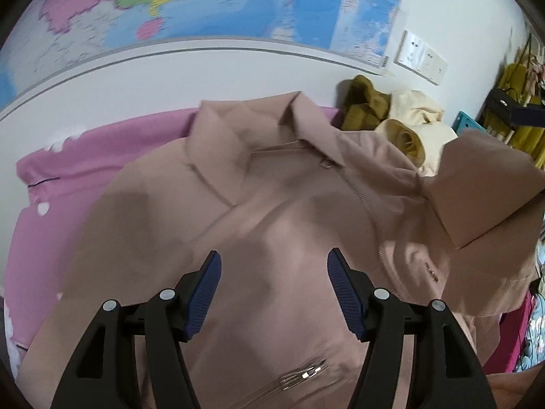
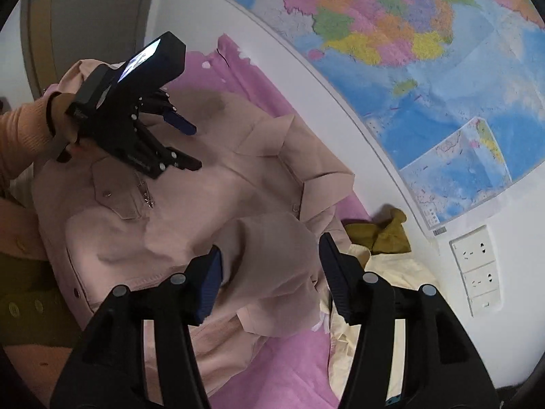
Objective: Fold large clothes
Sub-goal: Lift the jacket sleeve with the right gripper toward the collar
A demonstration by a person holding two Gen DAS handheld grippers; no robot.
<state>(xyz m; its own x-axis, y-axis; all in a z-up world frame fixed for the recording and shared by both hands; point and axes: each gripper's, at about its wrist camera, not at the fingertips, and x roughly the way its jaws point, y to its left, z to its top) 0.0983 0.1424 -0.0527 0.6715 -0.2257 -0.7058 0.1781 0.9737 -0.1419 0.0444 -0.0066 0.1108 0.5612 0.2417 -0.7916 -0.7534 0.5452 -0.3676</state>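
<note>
Jacket (image 1: pixel 272 204) hem beyond frame edge

- A home bedroom is suggested by a bed (image 2: pixel 289 358) covered in a pink sheet, set against a white wall (image 1: pixel 204 78)
- A large coloured map (image 2: pixel 425 51) is seen fixed to that wall above the bed
- Household sockets (image 2: pixel 475 269) are mounted on the wall below the map's corner
- A grey door (image 2: pixel 85 17) with a handle is seen at the far end of the room
- Everyday clothes are spread over the bed: a beige jacket (image 1: pixel 272 221), an olive garment (image 1: pixel 364 105) and a cream one (image 1: pixel 415 116), heaped near the wall
- Cluttered yellow shelving (image 1: pixel 521 102) is glimpsed at the edge of the left view, too blurred for detail
</note>
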